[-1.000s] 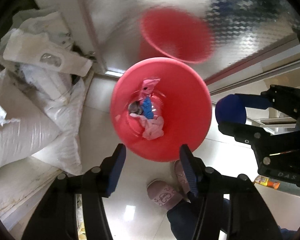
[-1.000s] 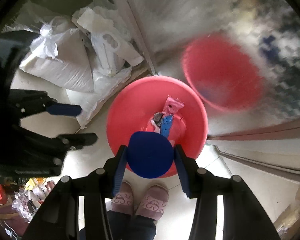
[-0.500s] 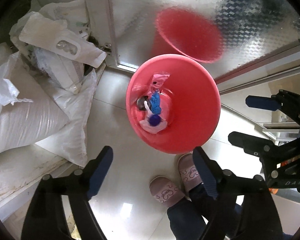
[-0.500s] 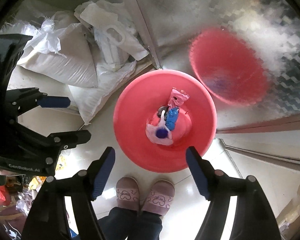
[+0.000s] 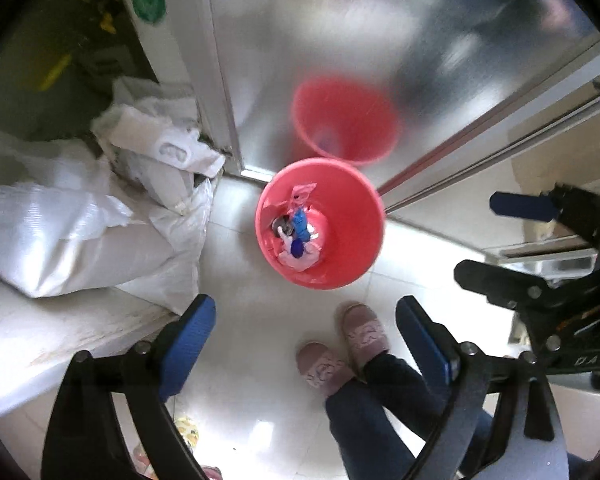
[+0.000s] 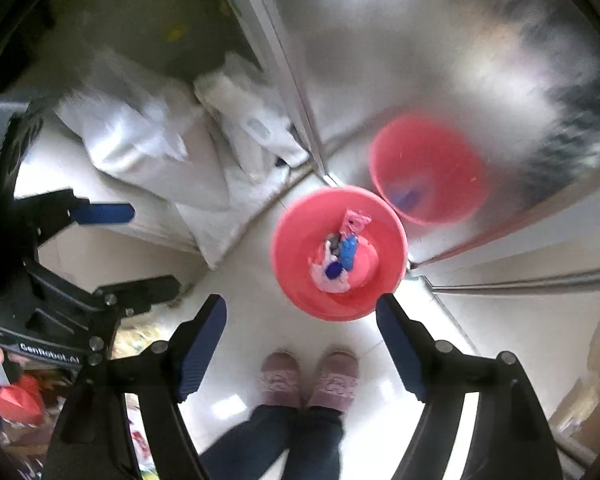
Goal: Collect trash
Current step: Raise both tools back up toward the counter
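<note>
One red bin (image 5: pixel 340 268) on the floor, with one mirrored twin on the metal panel. Two slippers (image 6: pixel 308 380). Two grippers in play, left gripper (image 5: pixel 304 328) and right gripper (image 6: pixel 300 340). Several white sacks (image 5: pixel 80 236) far left; exact number unclear.

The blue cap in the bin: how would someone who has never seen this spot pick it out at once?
Start at the shiny metal door and find the red bin standing on the pale floor in front of it, not its blurred reflection in the metal. At its bottom, the cap lies on a pale pink wrapper. It is the small, round, dark blue piece, unlike the longer, lighter blue wrapper beside it.
</note>
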The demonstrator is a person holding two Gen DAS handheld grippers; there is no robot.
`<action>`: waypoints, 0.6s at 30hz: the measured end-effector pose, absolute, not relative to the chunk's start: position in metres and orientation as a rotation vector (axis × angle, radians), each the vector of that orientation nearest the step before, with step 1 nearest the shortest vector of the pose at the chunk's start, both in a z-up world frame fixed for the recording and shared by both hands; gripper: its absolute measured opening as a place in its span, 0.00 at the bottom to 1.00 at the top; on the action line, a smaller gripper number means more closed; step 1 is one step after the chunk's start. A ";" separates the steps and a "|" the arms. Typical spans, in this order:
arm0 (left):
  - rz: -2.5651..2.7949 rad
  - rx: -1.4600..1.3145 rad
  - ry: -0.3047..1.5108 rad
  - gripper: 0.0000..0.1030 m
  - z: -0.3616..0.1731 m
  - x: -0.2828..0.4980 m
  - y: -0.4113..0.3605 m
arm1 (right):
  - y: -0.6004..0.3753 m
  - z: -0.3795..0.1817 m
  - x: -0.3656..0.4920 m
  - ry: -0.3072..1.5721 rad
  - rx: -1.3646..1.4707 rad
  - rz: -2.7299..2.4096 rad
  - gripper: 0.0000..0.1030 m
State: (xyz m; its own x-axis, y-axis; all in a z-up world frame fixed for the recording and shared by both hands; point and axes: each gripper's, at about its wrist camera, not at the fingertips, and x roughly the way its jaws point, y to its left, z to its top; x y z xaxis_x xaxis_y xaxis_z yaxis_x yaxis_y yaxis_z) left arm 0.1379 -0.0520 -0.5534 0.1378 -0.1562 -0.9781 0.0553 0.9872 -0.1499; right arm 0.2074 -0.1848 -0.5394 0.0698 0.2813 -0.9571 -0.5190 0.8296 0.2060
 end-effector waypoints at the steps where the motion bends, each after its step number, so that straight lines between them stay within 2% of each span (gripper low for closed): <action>1: -0.148 -0.074 1.414 0.90 -0.541 0.136 -0.053 | -0.185 -0.526 0.204 1.361 -0.207 0.603 0.73; 8: -0.129 -0.069 1.329 0.92 -0.432 0.123 -0.051 | -0.191 -0.434 0.192 1.296 -0.200 0.581 0.73; 18: -0.119 -0.067 1.217 0.92 -0.284 0.104 -0.046 | -0.196 -0.269 0.185 1.125 -0.238 0.560 0.73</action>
